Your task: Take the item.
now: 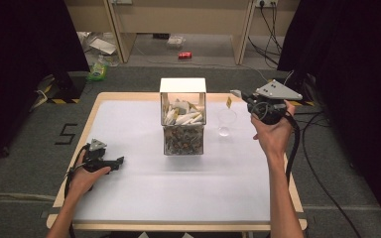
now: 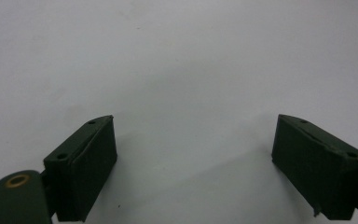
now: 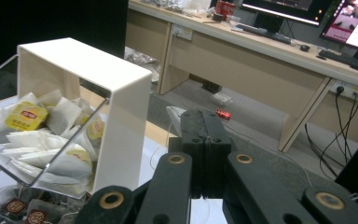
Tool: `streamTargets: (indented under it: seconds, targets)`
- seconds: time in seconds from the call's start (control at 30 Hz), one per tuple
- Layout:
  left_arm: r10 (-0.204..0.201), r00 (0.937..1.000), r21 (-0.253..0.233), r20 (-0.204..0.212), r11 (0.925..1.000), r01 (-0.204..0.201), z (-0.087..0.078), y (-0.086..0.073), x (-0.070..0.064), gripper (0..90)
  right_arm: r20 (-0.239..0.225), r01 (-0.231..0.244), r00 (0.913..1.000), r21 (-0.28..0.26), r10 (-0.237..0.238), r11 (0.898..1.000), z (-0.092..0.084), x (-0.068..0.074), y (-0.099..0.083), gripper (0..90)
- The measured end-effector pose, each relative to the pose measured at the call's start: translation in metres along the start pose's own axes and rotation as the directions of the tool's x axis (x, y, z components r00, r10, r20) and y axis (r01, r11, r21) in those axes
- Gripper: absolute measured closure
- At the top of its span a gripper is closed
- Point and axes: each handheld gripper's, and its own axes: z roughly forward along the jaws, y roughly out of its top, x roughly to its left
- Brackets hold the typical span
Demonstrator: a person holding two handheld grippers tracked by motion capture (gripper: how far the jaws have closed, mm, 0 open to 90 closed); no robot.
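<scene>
So going left to right in the high view: at lower left we've got the left gripper [image 1: 110,162] parked low on the white tabletop [image 1: 129,198], well away from everything else. Looks to us like it's just resting there out of the way. In the left gripper view its jaws stand wide apart with nothing but bare white surface between them, so it's open and empty.

Dead centre, toward the top, sits the two-tier tea bag dispenser [image 1: 183,117]: a white frame with clear bins. The upper bin has white sachets, including a yellow-tagged tea bag [image 3: 26,116] at the left of the right gripper view, and the lower bin holds darker packets. Our guess is it's in the middle so either hand can reach it.

Just right of it stands a clear plastic cup [image 1: 225,122], upright and apparently empty, close to the dispenser, probably as the drop-off spot.

At upper right, the right gripper [image 1: 238,93] is held up above the tabletop, just past the cup's far side. In the right gripper view its jaws are pressed together, with a small white tea bag [image 3: 175,115] and thin string poking out beyond the tips. So it seems to be pinching a bag, likely lining up for the cup.
</scene>
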Motion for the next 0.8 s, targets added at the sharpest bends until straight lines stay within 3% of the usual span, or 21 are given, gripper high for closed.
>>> streamTargets:
  seconds: [0.8]
  targets:
    - [0.0, 1.0, 0.0, 0.001, 1.0, 0.0, 0.0, 0.0, 0.0, 12.9, 0.058, -0.073, 0.996, 0.078, 0.068, 0.994, 0.03, -0.023, -0.038, 90.0]
